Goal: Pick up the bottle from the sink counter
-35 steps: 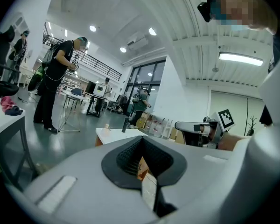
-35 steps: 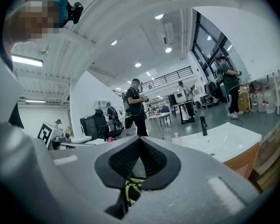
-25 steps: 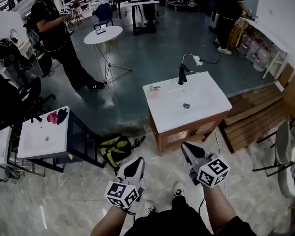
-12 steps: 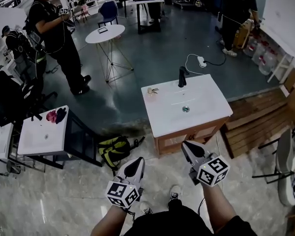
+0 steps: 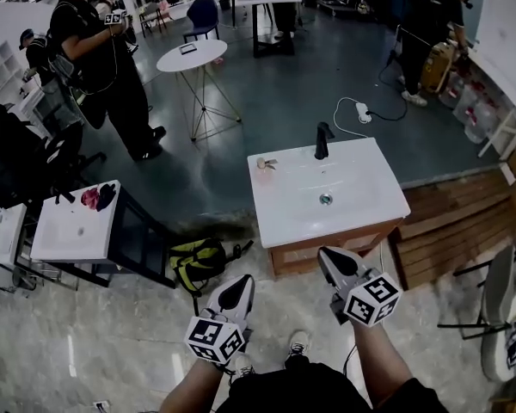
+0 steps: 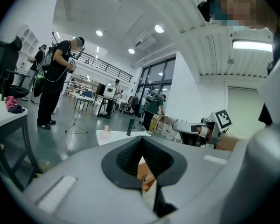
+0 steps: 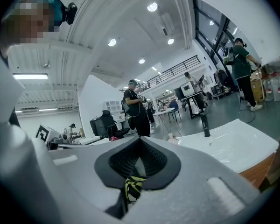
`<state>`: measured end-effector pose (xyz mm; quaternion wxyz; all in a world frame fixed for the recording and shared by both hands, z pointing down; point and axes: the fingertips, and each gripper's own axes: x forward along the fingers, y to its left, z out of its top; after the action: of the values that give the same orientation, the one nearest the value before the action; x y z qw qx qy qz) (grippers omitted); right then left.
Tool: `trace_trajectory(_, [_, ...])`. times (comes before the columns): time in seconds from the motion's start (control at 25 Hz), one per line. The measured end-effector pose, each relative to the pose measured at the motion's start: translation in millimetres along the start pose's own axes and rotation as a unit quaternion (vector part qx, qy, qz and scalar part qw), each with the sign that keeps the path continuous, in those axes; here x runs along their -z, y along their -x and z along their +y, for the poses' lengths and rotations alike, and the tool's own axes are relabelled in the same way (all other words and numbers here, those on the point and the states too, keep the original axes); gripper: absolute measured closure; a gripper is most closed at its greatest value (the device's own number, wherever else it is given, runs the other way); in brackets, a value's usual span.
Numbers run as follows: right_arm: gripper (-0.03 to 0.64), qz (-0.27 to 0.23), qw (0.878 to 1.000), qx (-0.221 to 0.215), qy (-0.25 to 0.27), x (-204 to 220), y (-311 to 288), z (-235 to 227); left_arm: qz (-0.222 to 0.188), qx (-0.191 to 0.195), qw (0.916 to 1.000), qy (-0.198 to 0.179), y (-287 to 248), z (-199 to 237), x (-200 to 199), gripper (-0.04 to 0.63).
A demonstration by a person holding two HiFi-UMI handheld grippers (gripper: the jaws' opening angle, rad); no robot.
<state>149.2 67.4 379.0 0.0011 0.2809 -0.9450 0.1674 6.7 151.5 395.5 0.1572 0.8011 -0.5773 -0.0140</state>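
Note:
The bottle (image 5: pixel 265 163) is a small pale thing at the far left corner of the white sink counter (image 5: pixel 361 205), left of the black faucet (image 5: pixel 323 140). It also shows small in the left gripper view, bottle (image 6: pixel 106 128), and in the right gripper view, bottle (image 7: pixel 170 136). My left gripper (image 5: pixel 239 284) and right gripper (image 5: pixel 329 256) are held side by side short of the counter's near edge. Both are shut, with nothing between their fingers. The left gripper (image 6: pixel 141 141) and the right gripper (image 7: pixel 139 141) both point roughly level toward the counter.
A yellow and black bag (image 5: pixel 199 261) lies on the floor left of the counter. A black stand with a white top (image 5: pixel 73 235) is further left. Wooden pallets (image 5: pixel 451 226) lie to the right, a round white table (image 5: pixel 192 56) and standing people (image 5: pixel 99 54) beyond.
The sink counter has drawn nearer and sits lower in the head view. Both grippers keep their pose, shut, side by side.

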Motion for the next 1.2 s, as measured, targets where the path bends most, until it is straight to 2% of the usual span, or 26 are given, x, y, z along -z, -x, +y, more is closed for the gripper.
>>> trace_trajectory(0.76, [0.616,0.0,0.999,-0.053,-0.006,-14.7,-14.1,-37.4,-0.012,-0.051,0.9986,-0.008,-31.2,-10.8,-10.3,0.592])
trace_trajectory(1.2, [0.616,-0.007,0.999,-0.037,-0.012,-19.4,-9.8,-59.1,0.003,-0.031,0.9994,-0.013,-62.2,-13.3,-9.6,0.592])
